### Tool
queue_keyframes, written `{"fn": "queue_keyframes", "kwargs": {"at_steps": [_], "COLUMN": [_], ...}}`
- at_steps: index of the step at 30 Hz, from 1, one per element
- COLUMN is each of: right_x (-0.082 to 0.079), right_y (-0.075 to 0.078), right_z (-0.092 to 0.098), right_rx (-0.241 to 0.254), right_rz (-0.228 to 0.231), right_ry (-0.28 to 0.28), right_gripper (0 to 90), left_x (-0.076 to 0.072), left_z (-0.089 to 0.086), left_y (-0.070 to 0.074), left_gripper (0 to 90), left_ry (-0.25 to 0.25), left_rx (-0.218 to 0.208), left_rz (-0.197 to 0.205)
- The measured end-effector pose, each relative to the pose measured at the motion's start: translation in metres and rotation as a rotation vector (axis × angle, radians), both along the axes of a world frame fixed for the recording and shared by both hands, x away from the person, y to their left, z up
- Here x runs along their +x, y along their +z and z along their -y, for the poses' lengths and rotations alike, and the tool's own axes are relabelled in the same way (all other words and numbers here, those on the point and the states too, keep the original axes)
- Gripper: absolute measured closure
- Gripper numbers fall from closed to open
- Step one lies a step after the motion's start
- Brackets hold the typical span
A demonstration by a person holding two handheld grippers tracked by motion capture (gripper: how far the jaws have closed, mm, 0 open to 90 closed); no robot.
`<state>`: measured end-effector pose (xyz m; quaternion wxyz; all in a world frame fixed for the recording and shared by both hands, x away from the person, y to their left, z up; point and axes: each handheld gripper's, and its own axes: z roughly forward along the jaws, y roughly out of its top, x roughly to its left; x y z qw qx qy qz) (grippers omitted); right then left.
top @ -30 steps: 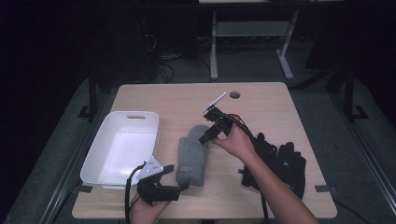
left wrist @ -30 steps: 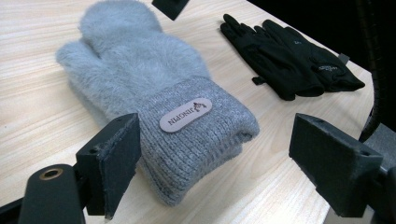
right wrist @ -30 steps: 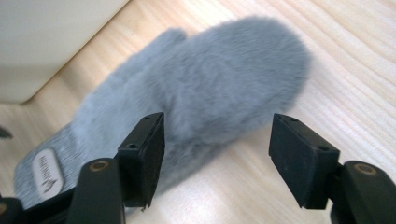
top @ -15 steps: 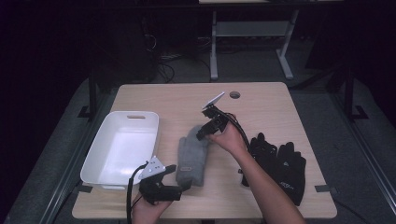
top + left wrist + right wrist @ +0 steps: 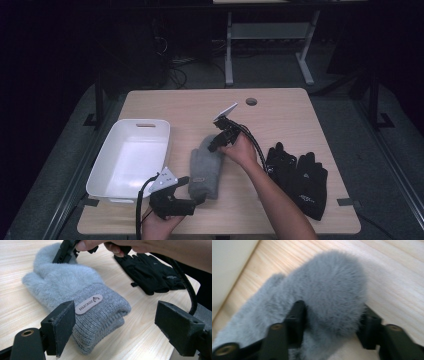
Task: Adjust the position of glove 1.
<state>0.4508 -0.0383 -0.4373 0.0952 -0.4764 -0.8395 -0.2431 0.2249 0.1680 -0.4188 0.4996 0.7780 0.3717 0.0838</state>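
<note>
A grey fluffy mitten [image 5: 205,167] lies on the wooden table, its knit cuff with a small label [image 5: 87,304] toward me. My left gripper [image 5: 192,192] stands open at the cuff end; in the left gripper view the left gripper [image 5: 115,325] has the cuff's corner between its wide jaws without the pads touching it. At the mitten's far, rounded tip [image 5: 334,297], my right gripper [image 5: 332,325] has just been closing, and its jaws now press into the fur from both sides. The high view shows the right gripper [image 5: 215,145] pointing down at that tip.
A white tray [image 5: 105,160] stands left of the mitten, its side visible as the tray [image 5: 227,270] in the right gripper view. A pair of black gloves [image 5: 297,175] lies right of the mitten, beside my right forearm. The table's front edge is close to the left gripper.
My right gripper has come down and slightly left onto the mitten's tip, and its jaws have narrowed around it. The left gripper has stayed in place.
</note>
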Motion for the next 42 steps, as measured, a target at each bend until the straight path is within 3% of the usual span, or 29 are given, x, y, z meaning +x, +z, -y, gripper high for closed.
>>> {"fn": "queue_keyframes", "kwargs": {"at_steps": [5, 9, 15, 21, 32, 36, 37, 42], "right_x": [-0.002, -0.005, -0.010, -0.020, -0.032, -0.034, -0.035, -0.035], "right_y": [0.003, 0.008, 0.013, 0.018, 0.023, 0.021, 0.020, 0.018], "right_z": [0.000, 0.003, 0.016, 0.044, 0.079, 0.091, 0.094, 0.100], "right_rx": [0.013, 0.028, 0.063, 0.106, 0.103, 0.093, 0.092, 0.091], "right_rz": [0.006, 0.014, 0.015, 0.024, 0.056, 0.071, 0.073, 0.084], "right_ry": [0.013, 0.014, 0.020, 0.019, 0.018, 0.004, -0.003, -0.003], "right_gripper": [69.0, 73.5, 75.5, 76.8, 77.1, 76.7, 76.7, 76.5], "left_x": [0.002, 0.003, 0.004, 0.008, 0.028, 0.036, 0.041, 0.052], "left_z": [-0.001, -0.002, 0.000, 0.006, 0.022, 0.027, 0.030, 0.032], "left_y": [0.000, 0.001, 0.002, 0.007, 0.010, 0.009, 0.008, 0.005], "left_gripper": [17.0, 17.0, 17.3, 17.3, 17.4, 17.4, 17.4, 17.4], "left_ry": [0.013, 0.017, 0.020, 0.015, -0.012, 0.007, 0.022, 0.036], "left_rx": [-0.008, -0.011, -0.023, -0.031, -0.018, -0.015, -0.025, -0.028], "left_rz": [-0.016, -0.031, -0.058, -0.089, -0.151, -0.182, -0.216, -0.255]}}
